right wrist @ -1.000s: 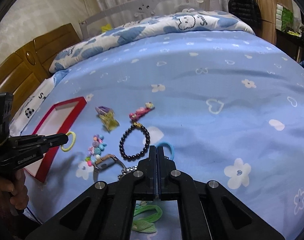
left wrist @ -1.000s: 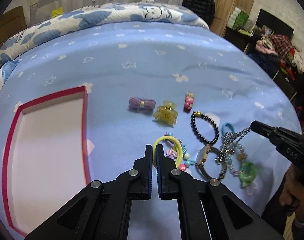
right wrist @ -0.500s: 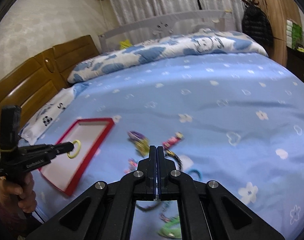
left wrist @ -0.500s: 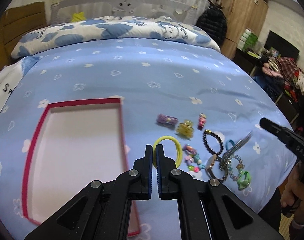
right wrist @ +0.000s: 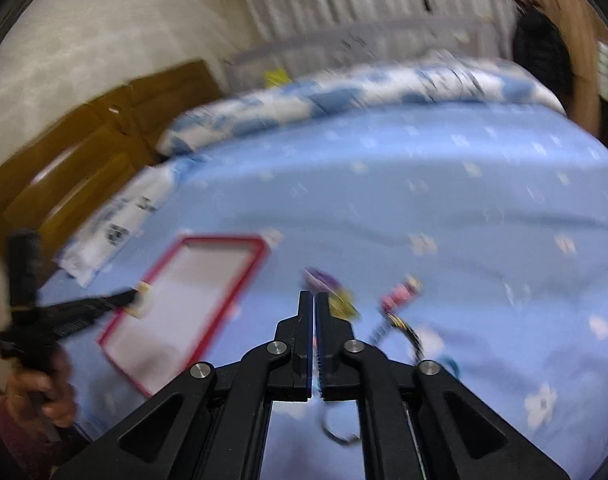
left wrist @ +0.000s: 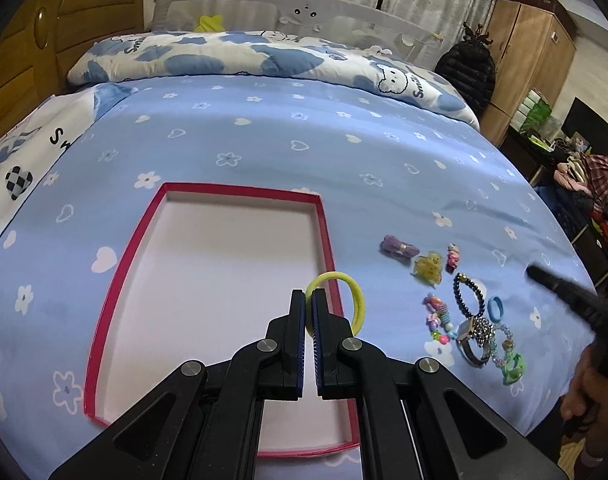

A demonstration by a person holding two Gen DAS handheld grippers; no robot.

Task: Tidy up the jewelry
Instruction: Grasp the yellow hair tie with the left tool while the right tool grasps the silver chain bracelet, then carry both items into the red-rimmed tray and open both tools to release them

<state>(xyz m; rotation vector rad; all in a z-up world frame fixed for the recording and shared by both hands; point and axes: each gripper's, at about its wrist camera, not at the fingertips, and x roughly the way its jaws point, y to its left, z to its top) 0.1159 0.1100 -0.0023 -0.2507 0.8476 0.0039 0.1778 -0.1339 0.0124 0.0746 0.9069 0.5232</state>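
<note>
The left hand-held gripper [left wrist: 309,300] pinched the yellow hair tie [left wrist: 341,300], a light, soft, springy loop, over the red tray [left wrist: 124,256] rim at its five o'clock. The right hand-held gripper [right wrist: 313,300], just parting, held nothing.

The left hand-held gripper [left wrist: 310,300], clamped on the yellow hair tie [left wrist: 341,298], has carried it away from the jewelry pile [left wrist: 463,304] and now holds it over the right edge of the red-rimmed box [left wrist: 124,256], which a second ago lay off to the left. The right hand-held gripper [right wrist: 314,304] has lifted clear of the silver chain it held, which now lies back on the pile; its jaws have just been opening, with nothing between them.
</note>
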